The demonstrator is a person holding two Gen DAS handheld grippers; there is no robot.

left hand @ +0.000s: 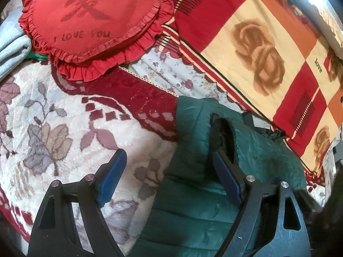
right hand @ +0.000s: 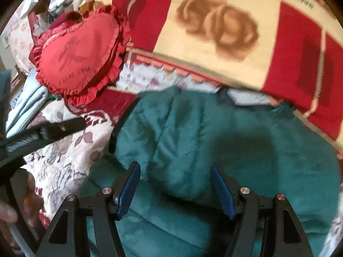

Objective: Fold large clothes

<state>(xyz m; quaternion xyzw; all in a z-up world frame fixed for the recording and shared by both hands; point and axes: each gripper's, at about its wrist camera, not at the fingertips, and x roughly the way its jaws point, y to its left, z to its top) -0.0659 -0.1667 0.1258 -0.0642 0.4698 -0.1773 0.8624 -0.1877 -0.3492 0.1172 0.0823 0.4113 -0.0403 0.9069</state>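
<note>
A green padded jacket [right hand: 214,141] lies partly folded on the bed, over a floral blanket [left hand: 53,111] and just below the edge of a red-and-cream checked blanket [left hand: 268,49]; a red heart-shaped cushion [left hand: 94,19] sits up and to the left of the jacket, touching a pale blue folded cloth [left hand: 12,45]; the left gripper [left hand: 169,171] hovers over the jacket's left edge, jaws spread with nothing pinched; the right gripper [right hand: 174,187] hangs over the jacket's middle, jaws spread and free of the fabric; a hand [right hand: 19,203] shows at the left edge of the right wrist view.
</note>
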